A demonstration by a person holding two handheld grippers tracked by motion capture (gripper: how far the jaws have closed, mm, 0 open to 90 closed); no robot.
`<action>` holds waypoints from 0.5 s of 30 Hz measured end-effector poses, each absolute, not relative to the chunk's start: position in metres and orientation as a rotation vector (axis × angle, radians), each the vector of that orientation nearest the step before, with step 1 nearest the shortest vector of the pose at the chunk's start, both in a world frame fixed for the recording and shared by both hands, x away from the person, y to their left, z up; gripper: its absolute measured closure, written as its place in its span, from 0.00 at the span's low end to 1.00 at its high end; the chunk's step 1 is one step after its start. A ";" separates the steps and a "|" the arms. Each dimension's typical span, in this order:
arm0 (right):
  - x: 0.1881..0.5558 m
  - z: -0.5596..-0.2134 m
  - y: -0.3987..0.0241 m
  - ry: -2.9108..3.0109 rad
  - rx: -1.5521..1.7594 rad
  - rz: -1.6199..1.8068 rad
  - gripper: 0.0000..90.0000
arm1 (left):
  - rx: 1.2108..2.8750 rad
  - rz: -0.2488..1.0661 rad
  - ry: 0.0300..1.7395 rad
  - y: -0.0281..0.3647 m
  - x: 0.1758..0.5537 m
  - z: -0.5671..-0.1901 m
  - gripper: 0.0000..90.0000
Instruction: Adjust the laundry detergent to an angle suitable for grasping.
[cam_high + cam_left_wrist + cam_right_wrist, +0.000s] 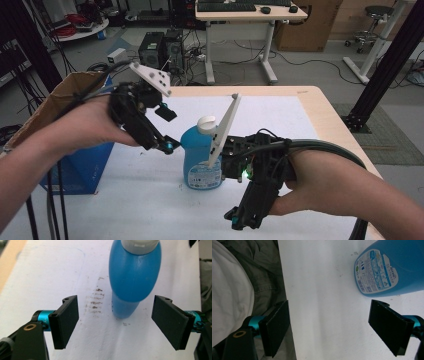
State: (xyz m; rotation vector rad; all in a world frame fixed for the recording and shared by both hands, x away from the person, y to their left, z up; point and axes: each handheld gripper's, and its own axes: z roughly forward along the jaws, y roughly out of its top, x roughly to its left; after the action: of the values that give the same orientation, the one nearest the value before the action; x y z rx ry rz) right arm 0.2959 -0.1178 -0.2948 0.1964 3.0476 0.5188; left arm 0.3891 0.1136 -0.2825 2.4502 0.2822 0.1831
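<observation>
- I see the blue plastic bottle with a white cap (201, 155) standing upright on the white sheet (270, 115) that covers the wooden table (320, 107), roughly at the middle of the sheet.
- My left gripper (167, 131) sits just to the left of the bottle's shoulder in the high view, its jaws spread wide and not pressing on anything.
- In the left gripper view the same bottle (133, 277) stands ahead of the left gripper (127, 323), in line with the gap between the two black pads (66, 322) and clear of them (the white cap is cut off by the top edge).
- That view also shows a patch of small brown smudges (95, 301) on the sheet beside the bottle's base.
- My right gripper (245, 220) is low on the near side, to the right of the bottle and apart from it, pointing towards the person; its jaws are spread too and grip nothing.
- In the right gripper view the right gripper (337, 328) looks along the near edge of the sheet, with the bottle's printed label (375, 272) at the upper right, beyond the right-hand pad (390, 326); grey-green cloth (265, 272) shows past the edge.
- A blue bin with a cardboard flap (82, 157) stands off the table's left side.
- Beyond the table I make out a desk with a keyboard (250, 12) and computer towers (160, 50) on the floor.
</observation>
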 end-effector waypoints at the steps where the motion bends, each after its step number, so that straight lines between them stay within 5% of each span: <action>1: 0.296 -0.294 -0.117 3.049 0.193 0.522 0.19 | 2.442 0.189 0.285 0.117 0.389 -0.279 0.24; 15: 0.295 -0.288 -0.112 3.047 0.196 0.519 0.19 | 2.377 0.286 0.386 0.157 0.382 -0.231 0.21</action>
State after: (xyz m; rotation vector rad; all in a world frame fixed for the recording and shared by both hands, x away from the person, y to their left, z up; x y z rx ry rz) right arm 0.2954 -0.1120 -0.2879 0.1958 3.0466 0.5185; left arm 0.3824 0.1575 -0.2313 2.3767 0.3864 0.2861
